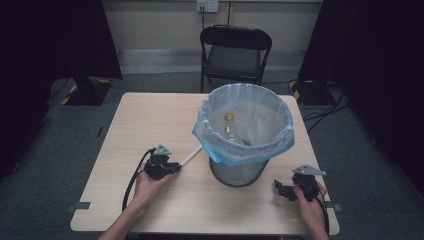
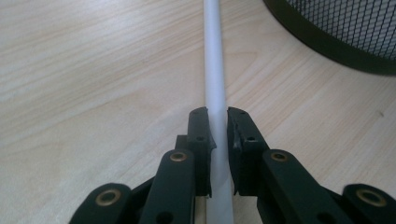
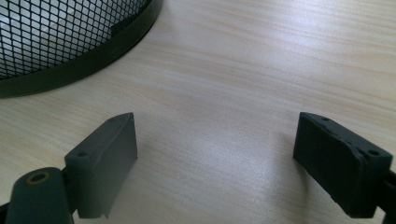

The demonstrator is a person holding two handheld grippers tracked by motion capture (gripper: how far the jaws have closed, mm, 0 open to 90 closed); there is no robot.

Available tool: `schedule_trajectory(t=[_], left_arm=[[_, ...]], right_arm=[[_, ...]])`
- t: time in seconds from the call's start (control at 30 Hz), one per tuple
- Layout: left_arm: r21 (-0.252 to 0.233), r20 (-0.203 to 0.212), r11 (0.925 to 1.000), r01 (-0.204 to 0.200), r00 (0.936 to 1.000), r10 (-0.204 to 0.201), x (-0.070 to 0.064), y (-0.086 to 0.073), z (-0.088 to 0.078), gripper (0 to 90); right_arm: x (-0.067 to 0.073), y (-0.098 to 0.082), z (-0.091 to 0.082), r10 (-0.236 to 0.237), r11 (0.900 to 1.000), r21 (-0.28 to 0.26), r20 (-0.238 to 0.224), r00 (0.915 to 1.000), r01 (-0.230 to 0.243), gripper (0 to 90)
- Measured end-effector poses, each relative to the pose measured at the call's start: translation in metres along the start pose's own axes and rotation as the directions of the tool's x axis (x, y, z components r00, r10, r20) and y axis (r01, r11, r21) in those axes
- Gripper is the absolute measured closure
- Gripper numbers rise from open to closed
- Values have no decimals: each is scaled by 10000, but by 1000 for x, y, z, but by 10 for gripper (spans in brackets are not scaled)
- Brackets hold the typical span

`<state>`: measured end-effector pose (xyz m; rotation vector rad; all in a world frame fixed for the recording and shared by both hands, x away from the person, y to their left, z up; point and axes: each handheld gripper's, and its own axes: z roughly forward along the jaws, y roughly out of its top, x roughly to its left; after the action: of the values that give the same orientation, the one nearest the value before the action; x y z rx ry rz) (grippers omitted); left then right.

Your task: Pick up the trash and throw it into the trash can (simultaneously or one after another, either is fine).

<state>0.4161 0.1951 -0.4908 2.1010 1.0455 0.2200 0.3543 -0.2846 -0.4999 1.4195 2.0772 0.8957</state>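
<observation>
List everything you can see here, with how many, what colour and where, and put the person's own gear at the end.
White rod: one, white, lying on the table left of the bin, clamped in the left gripper.
Mesh bin: one, black, right of centre on the table.
Bin liner: one, pale blue, folded over the bin's rim.
Bottle: one, clear with a yellow cap, inside the bin.
Table: one, light wood, centre.
Folding chair: one, black, behind the table.
Left gripper: one, black, shut on the rod.
Right gripper: one, black, jaws open over bare table, right of the bin.
Hands: two, at the near edge.
</observation>
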Motion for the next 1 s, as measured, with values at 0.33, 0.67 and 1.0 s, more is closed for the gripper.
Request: schedule_trajectory(t=[0.33, 0.67, 1.0], left_arm=[[-535, 263, 9975, 459, 9987, -445, 8, 2, -8, 803], [-1512, 489, 9839, 953, 9948, -889, 15, 8, -27, 803], [-2671, 624, 9568, 1145, 9929, -1014, 17, 18, -58, 804]], right_arm=[[0, 0, 0, 15, 10000, 3, 1, 10000, -15, 127], [0, 0, 0, 18, 10000, 3, -1, 10000, -18, 127], [0, 0, 0, 4, 10000, 0, 5, 10000, -4, 126]])
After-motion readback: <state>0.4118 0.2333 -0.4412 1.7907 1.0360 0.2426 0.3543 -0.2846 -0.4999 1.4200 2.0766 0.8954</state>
